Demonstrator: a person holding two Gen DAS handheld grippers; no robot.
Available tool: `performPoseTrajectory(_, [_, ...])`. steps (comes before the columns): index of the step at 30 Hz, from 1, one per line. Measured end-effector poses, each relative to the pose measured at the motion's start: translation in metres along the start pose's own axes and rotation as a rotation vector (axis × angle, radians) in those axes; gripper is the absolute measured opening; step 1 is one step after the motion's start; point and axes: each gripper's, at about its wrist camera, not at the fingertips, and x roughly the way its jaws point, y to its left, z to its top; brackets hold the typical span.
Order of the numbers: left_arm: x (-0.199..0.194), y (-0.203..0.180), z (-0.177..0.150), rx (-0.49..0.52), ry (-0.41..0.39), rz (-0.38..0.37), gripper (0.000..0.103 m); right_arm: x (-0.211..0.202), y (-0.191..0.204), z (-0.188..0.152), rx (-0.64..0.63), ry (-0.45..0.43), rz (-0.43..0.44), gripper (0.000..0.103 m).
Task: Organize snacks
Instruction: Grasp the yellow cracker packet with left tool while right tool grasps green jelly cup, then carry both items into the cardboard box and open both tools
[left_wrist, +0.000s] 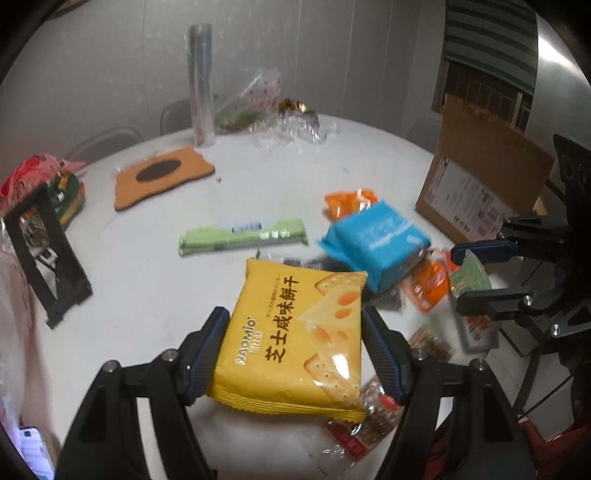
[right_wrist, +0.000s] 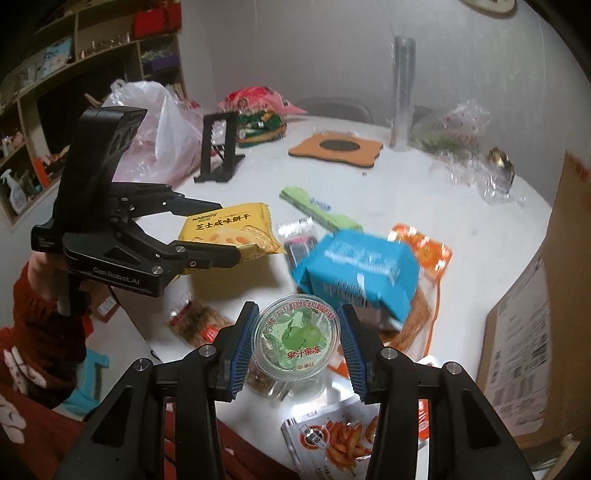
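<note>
My left gripper (left_wrist: 295, 343) is shut on a yellow cheese cracker packet (left_wrist: 295, 339), held by its two sides above the white table (left_wrist: 147, 280). In the right wrist view that same packet (right_wrist: 232, 230) hangs in the left gripper (right_wrist: 229, 230) at the left. My right gripper (right_wrist: 295, 339) is shut on a clear jelly cup with a green lid (right_wrist: 295, 338), lifted off the table. The left wrist view catches the right gripper (left_wrist: 465, 273) at the right edge, with the cup (left_wrist: 469, 277) between its fingers.
A blue pack (right_wrist: 354, 266), orange snack bags (right_wrist: 424, 243), a green bar (left_wrist: 243, 236) and a shrimp snack bag (right_wrist: 332, 439) lie on the table. A cardboard box (left_wrist: 476, 173) stands at the right. A black stand (left_wrist: 44, 254), orange mat (left_wrist: 162, 177), a tall clear tube (left_wrist: 201, 85) and plastic bags sit further back.
</note>
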Motion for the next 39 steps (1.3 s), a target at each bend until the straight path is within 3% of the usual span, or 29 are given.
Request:
performPoseTrajectory(12, [-0.063, -0.031, 0.070, 0.076, -0.175, -0.005, 0.070, -0.068, -0.008, 0.031, -0.057, -0.146, -0.066, 0.040])
performPoseTrajectory(20, [-0.084, -0.093, 0.126, 0.200, -0.257, -0.071, 0.070, -0.118, -0.034, 0.033, -0.033, -0.233, -0.137, 0.040])
performPoseTrajectory(28, [-0.067, -0.165, 0.171, 0.309, -0.255, -0.183, 0.070, -0.163, -0.076, 0.015, 0.033, -0.282, -0.225, 0.040])
performPoseTrajectory(39, [-0.009, -0.243, 0.202, 0.393, -0.151, -0.285, 0.070, -0.175, -0.139, -0.019, 0.148, -0.220, -0.276, 0.040])
